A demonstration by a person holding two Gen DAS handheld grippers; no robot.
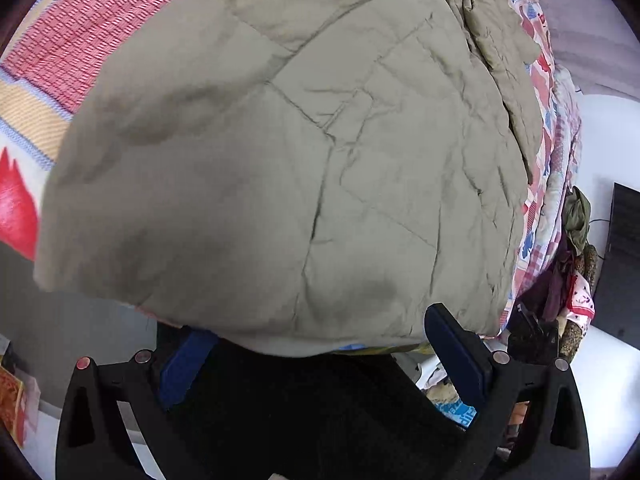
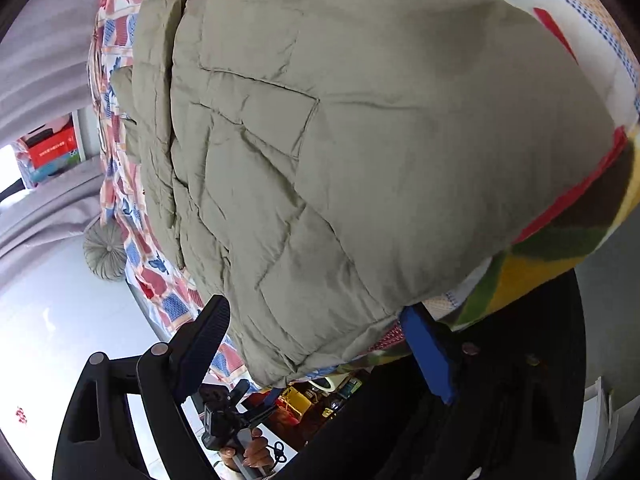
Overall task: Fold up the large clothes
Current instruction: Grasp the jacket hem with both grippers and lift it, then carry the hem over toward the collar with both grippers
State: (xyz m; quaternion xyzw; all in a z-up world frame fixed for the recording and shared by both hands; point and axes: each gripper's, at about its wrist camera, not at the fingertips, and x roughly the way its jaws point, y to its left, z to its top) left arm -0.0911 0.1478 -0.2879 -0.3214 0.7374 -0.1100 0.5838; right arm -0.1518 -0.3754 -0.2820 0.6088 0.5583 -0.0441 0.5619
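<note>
Left claw at bottom of left wrist view: blue pads spread wide, released. The hem of the olive quilted jacket hangs over the gap between them; left pad is partly tucked under the fabric edge, right pad sits just beside the hem. Contact with fabric can't be confirmed, nothing pinched.

Right claw at bottom of right wrist view: also spread wide, released. Black-backed finger lower left lies just beside the jacket's corner; blue pad lower right pokes out from under the hem. No grasp visible.

Jacket fills the centre of both views, lying on a bed with a patterned sheet in red, blue and white. Quilting seams and creases show across the top; a folded-in section, likely a sleeve, runs along upper right of the left view and upper left of the right view. A multicoloured fleece blanket shows under the hem at right of the right view.

Other bits: person's hand on a handle at bottom of right view, round grey cushion at left edge, pile of clothes at right of left view.
</note>
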